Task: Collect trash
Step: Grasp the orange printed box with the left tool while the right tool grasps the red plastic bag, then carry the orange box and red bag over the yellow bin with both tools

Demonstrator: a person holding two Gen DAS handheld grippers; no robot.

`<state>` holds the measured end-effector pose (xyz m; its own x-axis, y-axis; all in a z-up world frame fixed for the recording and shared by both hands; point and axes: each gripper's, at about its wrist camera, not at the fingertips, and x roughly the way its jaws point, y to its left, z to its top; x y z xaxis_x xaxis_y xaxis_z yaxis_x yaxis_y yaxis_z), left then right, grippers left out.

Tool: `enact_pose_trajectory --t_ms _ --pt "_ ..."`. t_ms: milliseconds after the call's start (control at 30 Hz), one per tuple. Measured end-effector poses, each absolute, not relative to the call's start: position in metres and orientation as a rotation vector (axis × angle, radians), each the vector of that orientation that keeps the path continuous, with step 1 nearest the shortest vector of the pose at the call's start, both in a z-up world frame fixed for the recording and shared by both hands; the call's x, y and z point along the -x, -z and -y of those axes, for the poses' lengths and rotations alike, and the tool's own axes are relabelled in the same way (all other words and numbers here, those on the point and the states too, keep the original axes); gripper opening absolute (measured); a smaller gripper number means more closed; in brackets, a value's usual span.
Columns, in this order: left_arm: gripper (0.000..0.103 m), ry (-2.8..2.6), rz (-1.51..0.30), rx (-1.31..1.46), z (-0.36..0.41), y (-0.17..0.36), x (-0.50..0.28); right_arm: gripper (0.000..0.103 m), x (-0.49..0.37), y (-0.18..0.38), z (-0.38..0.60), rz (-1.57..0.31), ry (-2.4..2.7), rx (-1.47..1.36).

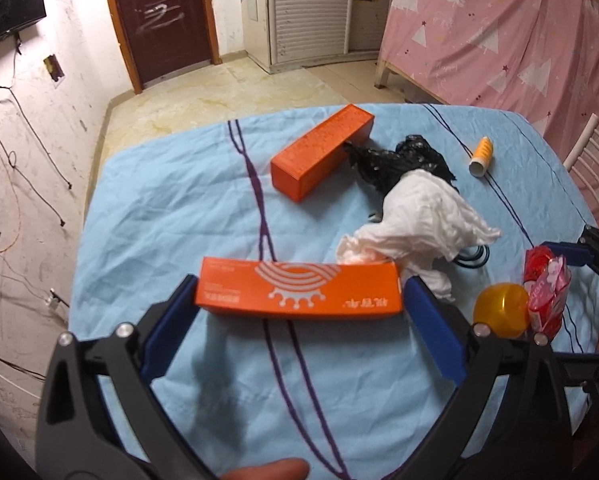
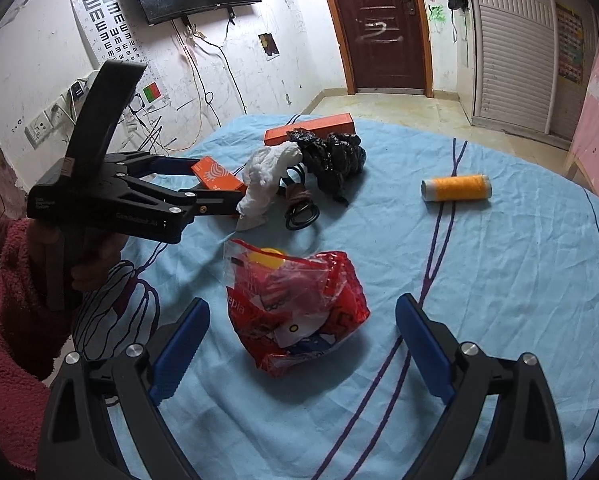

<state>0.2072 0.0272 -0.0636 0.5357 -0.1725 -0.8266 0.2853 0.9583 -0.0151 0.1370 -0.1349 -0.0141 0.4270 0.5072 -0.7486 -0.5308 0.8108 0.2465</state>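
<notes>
My left gripper (image 1: 299,300) is shut on a small orange box (image 1: 299,290), its blue pads pressing both ends, just above the blue cloth; it also shows in the right wrist view (image 2: 219,176). A crumpled white tissue (image 1: 423,216) and a black plastic bag (image 1: 407,160) lie behind it, beside a longer orange box (image 1: 319,152). My right gripper (image 2: 301,344) is open, its fingers on either side of a red plastic wrapper bag (image 2: 295,308) on the table. A yellow round object (image 1: 499,310) sits beside the red bag.
An orange thread spool (image 2: 457,188) lies at the right of the table (image 2: 499,320). A black cable coil (image 2: 299,210) lies by the tissue. A pink curtained bed (image 1: 499,28) and white chair (image 1: 595,168) stand right; a wall with wires stands left.
</notes>
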Motion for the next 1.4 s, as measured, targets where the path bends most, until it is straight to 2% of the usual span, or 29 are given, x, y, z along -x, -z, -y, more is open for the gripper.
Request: enact_pose_trajectory --t_ms 33,100,533,567,600,633,667,800,1133,1400 --pt "0.096 0.273 -0.966 -0.126 -0.028 0.064 -0.207 0.087 -0.138 0.014 0.136 -0.926 -0.651 0.022" --pt "0.089 0.273 -0.962 -0.121 -0.029 0.064 -0.205 0.087 -0.139 0.014 0.138 -0.926 -0.653 0.015" --pt "0.089 0.231 -0.922 -0.067 -0.043 0.042 -0.185 0.086 -0.138 0.015 0.15 -0.93 -0.677 -0.003" --pt "0.089 0.228 -0.918 -0.059 -0.045 0.039 -0.182 0.082 -0.137 0.015 0.149 -0.927 -0.68 -0.005" --pt "0.089 0.227 -0.917 -0.055 -0.045 0.038 -0.181 0.071 -0.136 0.015 0.15 -0.926 -0.685 -0.01" --pt "0.089 0.226 -0.917 -0.052 -0.045 0.037 -0.18 0.065 -0.136 0.015 0.15 -0.927 -0.684 -0.014" --pt "0.089 0.221 -0.917 -0.048 -0.046 0.035 -0.179 0.053 -0.137 0.016 0.151 -0.93 -0.679 -0.019" --pt "0.089 0.21 -0.917 -0.026 -0.046 0.033 -0.175 0.042 -0.133 0.012 0.152 -0.912 -0.682 -0.02" --pt "0.089 0.202 -0.855 -0.032 -0.029 0.005 -0.158 0.042 -0.126 -0.005 0.183 -0.845 -0.646 -0.112" --pt "0.089 0.26 -0.795 -0.078 0.02 -0.021 -0.144 0.042 -0.115 -0.025 0.234 -0.754 -0.572 -0.178"
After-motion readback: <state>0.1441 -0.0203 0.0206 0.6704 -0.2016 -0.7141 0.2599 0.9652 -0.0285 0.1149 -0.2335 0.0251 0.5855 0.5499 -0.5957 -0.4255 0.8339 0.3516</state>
